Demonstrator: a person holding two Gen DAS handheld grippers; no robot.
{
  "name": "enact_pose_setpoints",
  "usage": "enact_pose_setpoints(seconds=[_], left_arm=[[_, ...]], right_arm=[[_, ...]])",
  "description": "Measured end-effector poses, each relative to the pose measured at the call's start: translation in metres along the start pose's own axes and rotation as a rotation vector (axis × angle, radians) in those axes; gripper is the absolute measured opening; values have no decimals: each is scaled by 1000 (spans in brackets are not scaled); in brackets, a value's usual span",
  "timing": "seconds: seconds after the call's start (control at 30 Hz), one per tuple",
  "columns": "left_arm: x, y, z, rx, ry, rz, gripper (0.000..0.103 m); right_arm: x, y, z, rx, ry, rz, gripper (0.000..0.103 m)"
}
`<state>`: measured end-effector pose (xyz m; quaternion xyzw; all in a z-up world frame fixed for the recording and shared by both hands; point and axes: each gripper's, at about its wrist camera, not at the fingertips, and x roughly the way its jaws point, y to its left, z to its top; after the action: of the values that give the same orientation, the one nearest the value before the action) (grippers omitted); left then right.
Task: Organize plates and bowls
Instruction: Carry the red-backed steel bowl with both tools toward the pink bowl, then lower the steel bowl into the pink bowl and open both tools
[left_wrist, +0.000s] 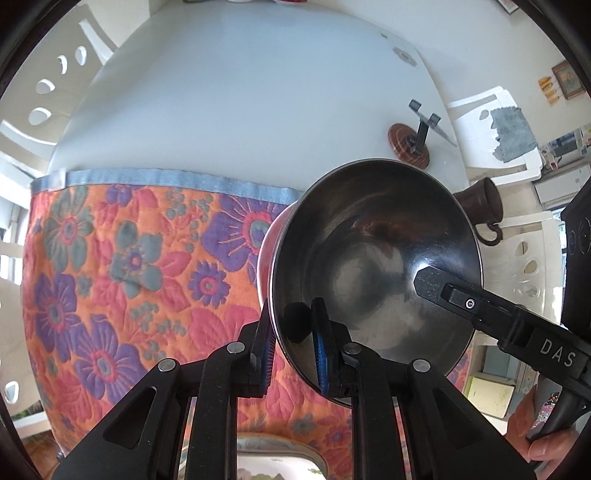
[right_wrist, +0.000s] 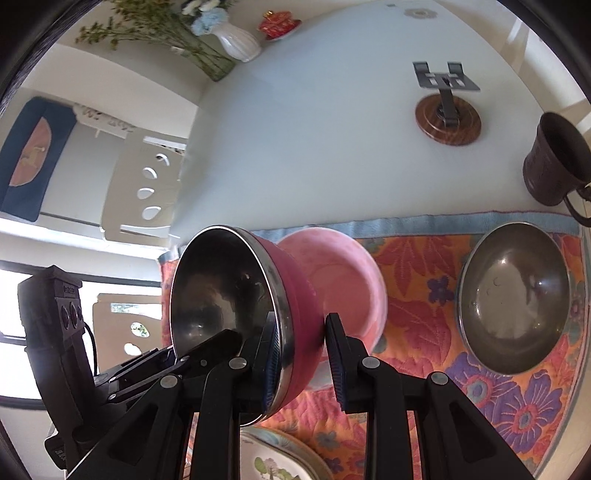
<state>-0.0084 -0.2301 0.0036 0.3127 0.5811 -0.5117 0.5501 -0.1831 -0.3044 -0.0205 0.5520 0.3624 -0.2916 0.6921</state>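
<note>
A pink bowl with a steel inside (left_wrist: 373, 254) (right_wrist: 236, 314) is held tilted above the flowered mat (left_wrist: 122, 266). My left gripper (left_wrist: 295, 332) is shut on its rim, one finger inside, one outside. My right gripper (right_wrist: 301, 354) straddles the opposite rim, its left pad touching the inside and its right pad a little off the pink wall; its finger shows in the left wrist view (left_wrist: 443, 291). A pale pink bowl (right_wrist: 343, 288) sits behind on the mat. A steel bowl (right_wrist: 513, 299) sits at the right. A painted plate (right_wrist: 280, 461) lies below.
A brown mug (right_wrist: 554, 162) stands at the mat's right edge on the white table (right_wrist: 314, 147). A metal stand on a wooden disc (right_wrist: 447, 114) is farther back. A white vase with flowers (right_wrist: 236, 40) and a red dish (right_wrist: 277, 24) stand at the far edge. White chairs surround the table.
</note>
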Motion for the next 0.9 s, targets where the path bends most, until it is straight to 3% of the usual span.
enact_pose_setpoints(seconds=[0.43,0.9], left_arm=[[38,-1,7,32,49,8,15],[50,-4,10,38,56,10,15]], right_arm=[[34,-24,6,44,47,-33,25],[41,-30,6,64,58,-28,25]])
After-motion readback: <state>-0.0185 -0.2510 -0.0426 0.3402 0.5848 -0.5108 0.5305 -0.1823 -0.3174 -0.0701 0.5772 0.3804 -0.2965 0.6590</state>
